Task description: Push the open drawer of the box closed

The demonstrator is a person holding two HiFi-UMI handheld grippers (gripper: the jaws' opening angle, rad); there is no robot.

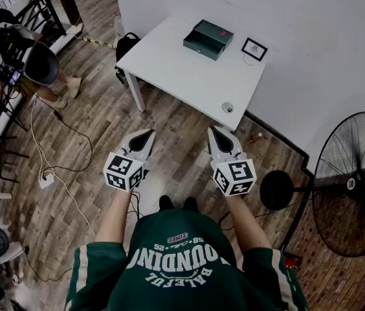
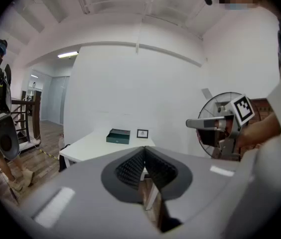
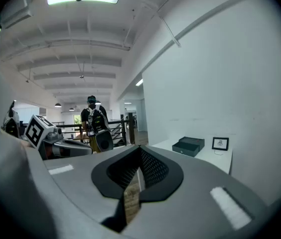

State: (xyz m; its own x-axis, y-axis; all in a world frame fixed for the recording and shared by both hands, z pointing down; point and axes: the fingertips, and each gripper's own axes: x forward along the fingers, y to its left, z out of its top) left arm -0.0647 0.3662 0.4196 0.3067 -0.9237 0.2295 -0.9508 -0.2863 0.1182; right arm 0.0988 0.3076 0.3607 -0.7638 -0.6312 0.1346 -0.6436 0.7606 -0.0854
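Note:
A dark green box (image 1: 208, 39) lies on the far part of a white table (image 1: 189, 76), its lower drawer standing out a little toward me. The same box (image 2: 118, 136) is small and distant in the left gripper view, and the box (image 3: 188, 146) also shows in the right gripper view. My left gripper (image 1: 148, 134) and right gripper (image 1: 217, 131) hang side by side over the wooden floor, well short of the table. Both are shut with nothing between the jaws. The left gripper (image 2: 144, 150) and the right gripper (image 3: 139, 149) point toward the table.
A small framed picture (image 1: 254, 48) stands beside the box and a small round object (image 1: 227, 107) lies near the table's front edge. A floor fan (image 1: 357, 183) stands at the right. A person with a backpack (image 1: 37, 60) is at the left, with cables and a power strip (image 1: 45, 179) on the floor.

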